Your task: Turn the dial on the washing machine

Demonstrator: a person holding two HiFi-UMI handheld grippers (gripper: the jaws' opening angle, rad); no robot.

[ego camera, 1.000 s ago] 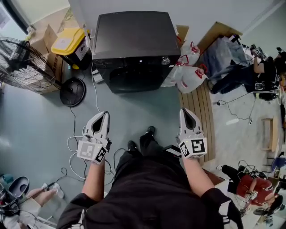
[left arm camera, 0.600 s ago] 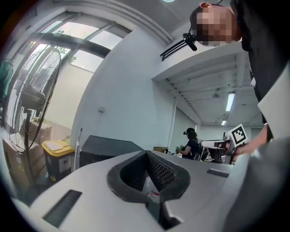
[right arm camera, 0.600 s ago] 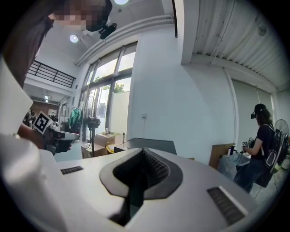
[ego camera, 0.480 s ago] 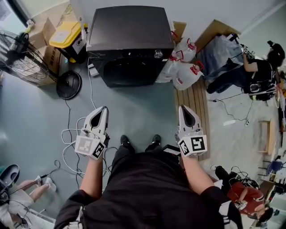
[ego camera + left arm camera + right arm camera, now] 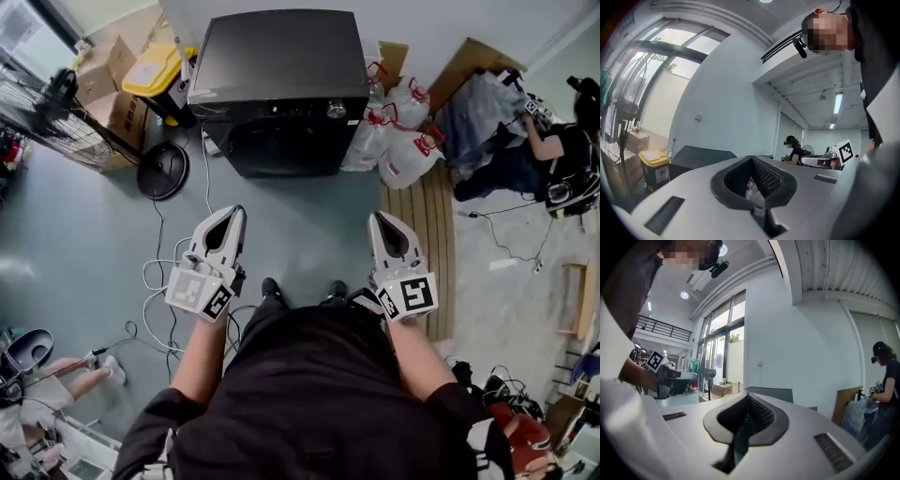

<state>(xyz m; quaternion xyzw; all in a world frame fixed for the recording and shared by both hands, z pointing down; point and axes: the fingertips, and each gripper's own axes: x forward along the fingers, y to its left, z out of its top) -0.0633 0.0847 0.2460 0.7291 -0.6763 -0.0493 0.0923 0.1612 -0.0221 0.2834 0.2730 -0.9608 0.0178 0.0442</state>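
A black front-loading washing machine (image 5: 277, 84) stands against the far wall. Its small silver dial (image 5: 336, 110) sits at the right end of the control strip. My left gripper (image 5: 228, 217) and right gripper (image 5: 382, 221) hover side by side over the grey floor, well short of the machine and pointing toward it. Both are shut with nothing between the jaws. In the left gripper view the left gripper (image 5: 752, 161) looks toward the machine's dark top (image 5: 701, 157). In the right gripper view the right gripper (image 5: 746, 401) has the machine (image 5: 776, 393) just beyond it.
White plastic bags (image 5: 398, 141) lean against the machine's right side, above a slatted wooden board (image 5: 420, 234). A standing fan (image 5: 56, 108) with a round base (image 5: 162, 171), a yellow-lidded bin (image 5: 157, 70) and cardboard boxes (image 5: 103, 80) stand left. Cables (image 5: 159, 281) trail on the floor. A person (image 5: 562, 150) works at the right.
Both grippers have shifted a little forward toward the machine as the person's feet stepped. The jaws stay shut.
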